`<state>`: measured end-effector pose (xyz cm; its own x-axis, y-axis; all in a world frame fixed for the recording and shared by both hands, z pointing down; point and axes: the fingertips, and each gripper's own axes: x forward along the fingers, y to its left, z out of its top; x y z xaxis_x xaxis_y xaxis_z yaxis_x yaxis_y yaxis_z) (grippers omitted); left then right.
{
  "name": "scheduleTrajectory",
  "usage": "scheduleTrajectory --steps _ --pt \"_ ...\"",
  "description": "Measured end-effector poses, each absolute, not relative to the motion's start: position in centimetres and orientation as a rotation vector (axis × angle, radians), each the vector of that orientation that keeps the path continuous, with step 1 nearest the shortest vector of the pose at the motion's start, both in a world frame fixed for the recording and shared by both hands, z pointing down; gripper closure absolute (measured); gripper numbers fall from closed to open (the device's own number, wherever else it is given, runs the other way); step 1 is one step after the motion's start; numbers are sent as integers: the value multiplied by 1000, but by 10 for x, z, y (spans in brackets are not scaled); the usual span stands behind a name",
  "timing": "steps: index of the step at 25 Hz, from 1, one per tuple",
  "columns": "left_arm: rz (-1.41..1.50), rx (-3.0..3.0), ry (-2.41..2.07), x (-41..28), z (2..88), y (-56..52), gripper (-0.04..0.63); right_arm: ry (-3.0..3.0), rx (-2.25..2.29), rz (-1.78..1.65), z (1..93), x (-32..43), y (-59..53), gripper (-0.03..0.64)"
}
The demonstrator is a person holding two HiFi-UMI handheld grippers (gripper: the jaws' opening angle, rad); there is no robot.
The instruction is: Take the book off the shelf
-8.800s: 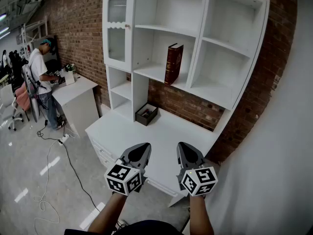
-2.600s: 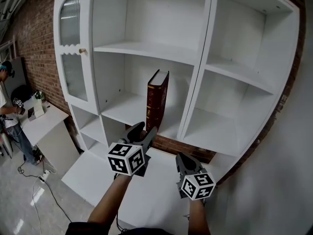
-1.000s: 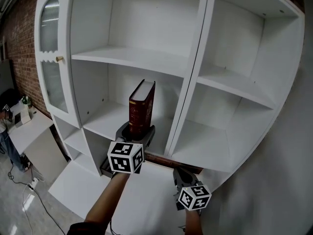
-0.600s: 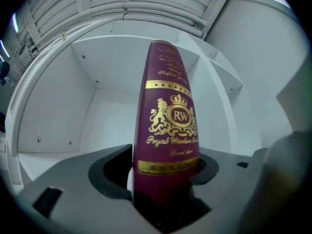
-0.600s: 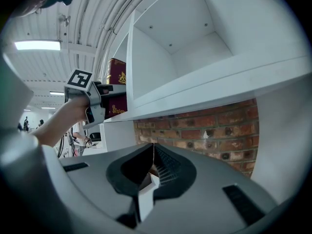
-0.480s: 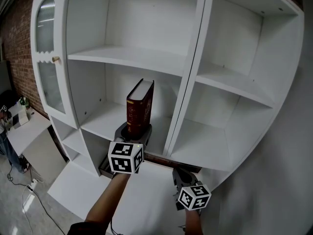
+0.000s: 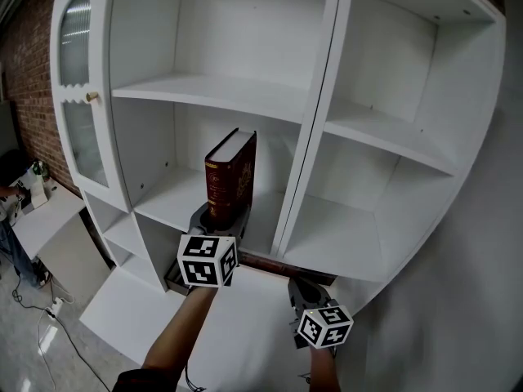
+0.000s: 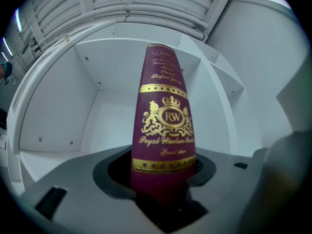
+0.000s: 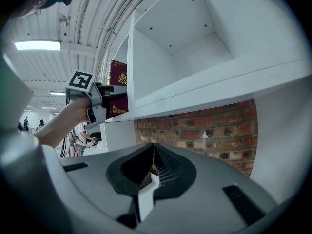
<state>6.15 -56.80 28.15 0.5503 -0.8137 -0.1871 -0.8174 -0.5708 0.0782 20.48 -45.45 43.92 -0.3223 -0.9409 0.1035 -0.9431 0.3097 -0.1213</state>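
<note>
The left gripper (image 7: 219, 217) has just been closing its jaws on the book (image 7: 231, 172), low on its spine, and the pads seem to press both covers. The book stands leaning a little left in the middle-left bay of the shelf (image 7: 166, 206), near the front edge. Lower right, the right gripper (image 7: 303, 287) hangs empty with its jaws together, facing a brick wall (image 9: 204, 130).

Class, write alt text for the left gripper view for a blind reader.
A maroon book with a gold RW crest stands between the jaws of the left gripper, which have just been closing on its lower spine. A white shelf compartment lies behind.
</note>
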Motion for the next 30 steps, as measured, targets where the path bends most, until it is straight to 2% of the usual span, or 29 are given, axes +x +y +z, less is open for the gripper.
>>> scheduleTrajectory --steps 30 --pt "312 -2655 1460 31 280 -520 352 -2623 1705 257 429 166 -435 597"
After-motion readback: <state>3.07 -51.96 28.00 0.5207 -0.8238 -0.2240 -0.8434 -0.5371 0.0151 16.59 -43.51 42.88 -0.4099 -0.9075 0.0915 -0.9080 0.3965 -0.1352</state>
